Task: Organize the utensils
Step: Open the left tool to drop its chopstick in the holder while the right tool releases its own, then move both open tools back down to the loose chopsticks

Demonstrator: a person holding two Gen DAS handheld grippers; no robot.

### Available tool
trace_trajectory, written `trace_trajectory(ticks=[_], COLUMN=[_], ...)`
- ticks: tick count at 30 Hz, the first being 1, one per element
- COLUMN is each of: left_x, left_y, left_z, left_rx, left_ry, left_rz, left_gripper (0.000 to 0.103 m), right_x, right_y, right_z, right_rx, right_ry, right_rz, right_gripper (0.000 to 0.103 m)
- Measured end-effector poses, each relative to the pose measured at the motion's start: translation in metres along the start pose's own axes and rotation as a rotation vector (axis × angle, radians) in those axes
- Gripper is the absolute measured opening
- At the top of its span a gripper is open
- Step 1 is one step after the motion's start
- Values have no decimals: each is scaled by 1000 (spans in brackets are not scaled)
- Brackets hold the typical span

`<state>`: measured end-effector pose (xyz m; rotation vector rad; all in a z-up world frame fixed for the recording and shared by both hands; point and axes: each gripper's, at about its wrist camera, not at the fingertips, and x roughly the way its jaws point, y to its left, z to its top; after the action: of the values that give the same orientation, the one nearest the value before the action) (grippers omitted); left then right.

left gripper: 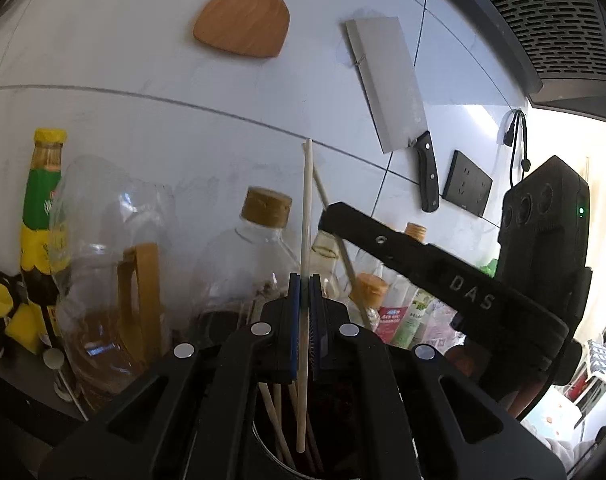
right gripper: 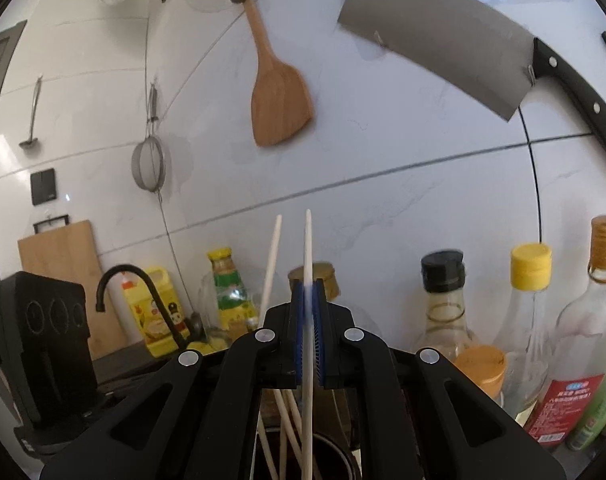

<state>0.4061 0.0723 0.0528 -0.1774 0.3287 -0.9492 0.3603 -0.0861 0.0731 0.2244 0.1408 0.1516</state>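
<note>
The left gripper (left gripper: 304,280) has its blue-padded fingers (left gripper: 293,312) pinching a pale, slim wooden chopstick (left gripper: 305,216), which stands almost upright. Its upper end rises in front of the white tiled wall (left gripper: 143,60) and its lower end reaches down into a dark round utensil holder (left gripper: 263,444) just below the gripper, where several more pale chopsticks (left gripper: 271,408) lean.

The right gripper (right gripper: 310,292) likewise has its blue-padded fingers (right gripper: 299,320) pinching a second pale chopstick (right gripper: 308,248), held near upright, with its lower part going down into the same dark holder (right gripper: 335,456) among other sticks (right gripper: 287,420). In the right wrist view the left gripper's chopstick (right gripper: 271,264) shows just to the left, tilted slightly. The right gripper's black body crosses the right side of the left wrist view, near the left one.

On the far wall hang a flat wooden spatula (right gripper: 277,92), a broad steel cleaver with a black riveted handle (right gripper: 443,44), a round wire strainer (right gripper: 149,164) and a small ladle-like tool (right gripper: 33,120). A wooden cutting board (right gripper: 63,264) leans against the wall at far left, beside a black curved tap (right gripper: 123,276). Along the back of the worktop stand bottles: a yellow-capped, green-labelled sauce bottle (left gripper: 43,208), a clear jug with a tan handle (left gripper: 111,280), a clear bottle with a black cap (right gripper: 441,300) and a clear bottle with a yellow cap (right gripper: 531,300).
</note>
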Motion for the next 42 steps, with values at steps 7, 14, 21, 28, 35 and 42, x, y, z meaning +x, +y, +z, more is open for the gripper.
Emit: trace_trajectory(ticks=[7, 14, 21, 28, 35, 42], left_x=[-2, -10, -22, -36, -58, -79], left_y=[0, 0, -6, -14, -21, -25], left_z=[-12, -27, -34, -30, -20, -17], left_rx=[-2, 6, 37, 70, 65, 20], left_ry=[27, 69, 91, 92, 49, 40], left_rz=[24, 54, 87, 131, 136, 205], left_gripper=[5, 5, 5, 9, 67, 92], right_x=[-3, -15, -24, -40, -66, -92], right_y=[-3, -2, 2, 12, 22, 32], right_z=[-23, -42, -55, -55, -40, -25], right_rx=[11, -12, -22, -84, -117, -172], right_ry=[61, 140, 211, 231, 202, 181], right_rz=[-4, -34, -58, -70, -71, -105], right_gripper=[5, 5, 7, 15, 83, 94])
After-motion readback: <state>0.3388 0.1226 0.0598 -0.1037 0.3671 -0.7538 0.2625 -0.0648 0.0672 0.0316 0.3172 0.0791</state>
